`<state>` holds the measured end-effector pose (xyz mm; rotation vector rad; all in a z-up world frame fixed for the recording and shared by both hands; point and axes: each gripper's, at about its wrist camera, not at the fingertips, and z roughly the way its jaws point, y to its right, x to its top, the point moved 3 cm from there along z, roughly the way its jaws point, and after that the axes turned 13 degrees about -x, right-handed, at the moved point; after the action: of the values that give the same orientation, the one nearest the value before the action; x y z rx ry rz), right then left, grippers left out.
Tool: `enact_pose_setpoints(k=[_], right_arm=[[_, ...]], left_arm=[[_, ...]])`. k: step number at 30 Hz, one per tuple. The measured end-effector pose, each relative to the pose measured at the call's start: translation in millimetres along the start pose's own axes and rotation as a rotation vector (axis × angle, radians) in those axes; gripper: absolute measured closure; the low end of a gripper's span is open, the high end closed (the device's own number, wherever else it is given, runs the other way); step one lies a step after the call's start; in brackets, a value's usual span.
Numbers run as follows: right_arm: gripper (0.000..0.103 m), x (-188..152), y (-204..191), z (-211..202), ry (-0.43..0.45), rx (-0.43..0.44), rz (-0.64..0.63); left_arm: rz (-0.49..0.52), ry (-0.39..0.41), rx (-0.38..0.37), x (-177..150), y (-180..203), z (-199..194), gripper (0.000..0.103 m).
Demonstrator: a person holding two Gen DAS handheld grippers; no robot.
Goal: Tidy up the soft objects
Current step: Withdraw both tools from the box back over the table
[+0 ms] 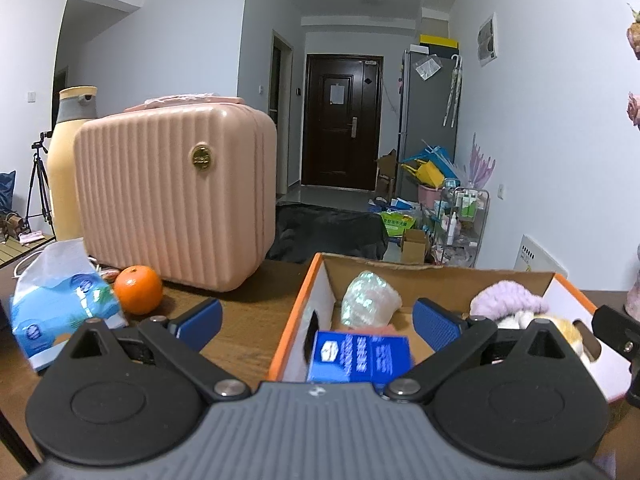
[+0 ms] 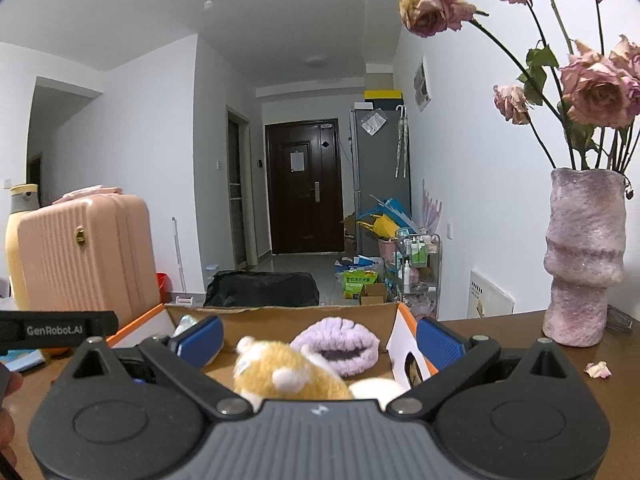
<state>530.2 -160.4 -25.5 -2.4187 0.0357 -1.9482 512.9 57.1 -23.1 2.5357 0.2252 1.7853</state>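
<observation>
An orange-rimmed cardboard box (image 1: 295, 312) stands on the brown table. It holds a shiny wrapped pack (image 1: 370, 300), a blue tissue packet (image 1: 360, 356), a fluffy purple headband (image 1: 506, 302) and an orange-and-white plush toy (image 1: 562, 330). My left gripper (image 1: 318, 324) hangs open over the box's left end, with the blue packet low between its fingers and clear of both pads. My right gripper (image 2: 320, 342) is open over the box (image 2: 280, 315). The slightly blurred plush toy (image 2: 288, 376) sits between its fingers and the purple headband (image 2: 340, 346) just beyond.
Left of the box are a pink ribbed case (image 1: 176, 196), an orange (image 1: 138, 290), a blue-and-white tissue bag (image 1: 60, 300) and a tall yellow bottle (image 1: 64, 168). At the right stand a pink vase (image 2: 584, 260) of dried roses and a fallen petal (image 2: 598, 370).
</observation>
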Motion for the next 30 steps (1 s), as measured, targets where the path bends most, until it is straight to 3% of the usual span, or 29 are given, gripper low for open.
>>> enact_pose_setpoints(k=[30], right_arm=[[0.000,-51,-10,-91,-0.125,0.010,-0.068]], left_arm=[[0.057,-0.089,-0.056,-51,-16,-95,0.000]])
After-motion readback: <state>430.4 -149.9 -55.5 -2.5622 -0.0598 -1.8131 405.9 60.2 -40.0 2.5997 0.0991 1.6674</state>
